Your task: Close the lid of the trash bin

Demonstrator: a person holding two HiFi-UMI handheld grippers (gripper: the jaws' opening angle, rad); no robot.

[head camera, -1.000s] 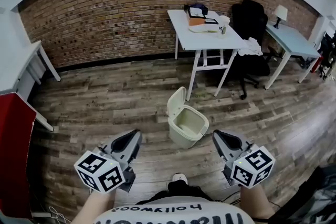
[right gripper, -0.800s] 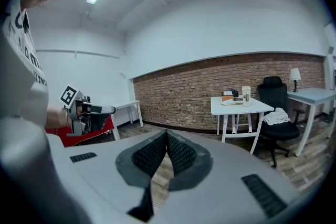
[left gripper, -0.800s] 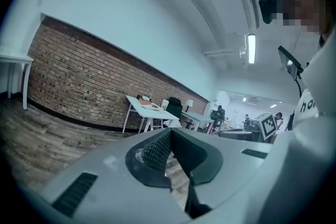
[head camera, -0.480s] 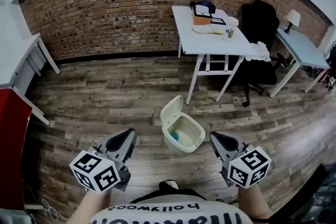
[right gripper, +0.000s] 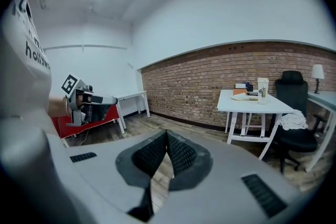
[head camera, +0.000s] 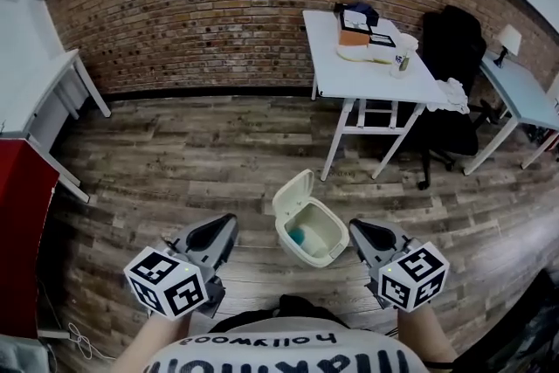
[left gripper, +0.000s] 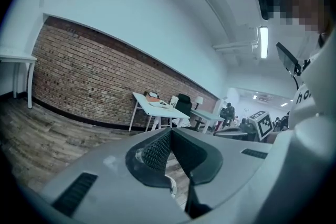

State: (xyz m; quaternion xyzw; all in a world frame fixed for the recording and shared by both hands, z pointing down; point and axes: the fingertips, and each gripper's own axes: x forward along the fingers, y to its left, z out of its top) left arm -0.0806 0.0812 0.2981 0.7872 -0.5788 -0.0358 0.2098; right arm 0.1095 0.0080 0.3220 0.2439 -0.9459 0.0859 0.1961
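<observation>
The trash bin (head camera: 314,233) sits on the floor (head camera: 175,162) between the left gripper (head camera: 227,223) and right gripper (head camera: 355,226), both jaws closed and empty; the approach seems underway, and next a gripper must push the raised lid (head camera: 291,193) down.

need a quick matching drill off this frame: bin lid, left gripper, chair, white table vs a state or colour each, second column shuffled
Column one:
1. trash bin lid
2. left gripper
3. office chair
4. white table

Column two:
a. carries an orange box
b. raised open
c. jaws shut, nothing between them
d. black

Pairs: 1-b, 2-c, 3-d, 4-a
</observation>
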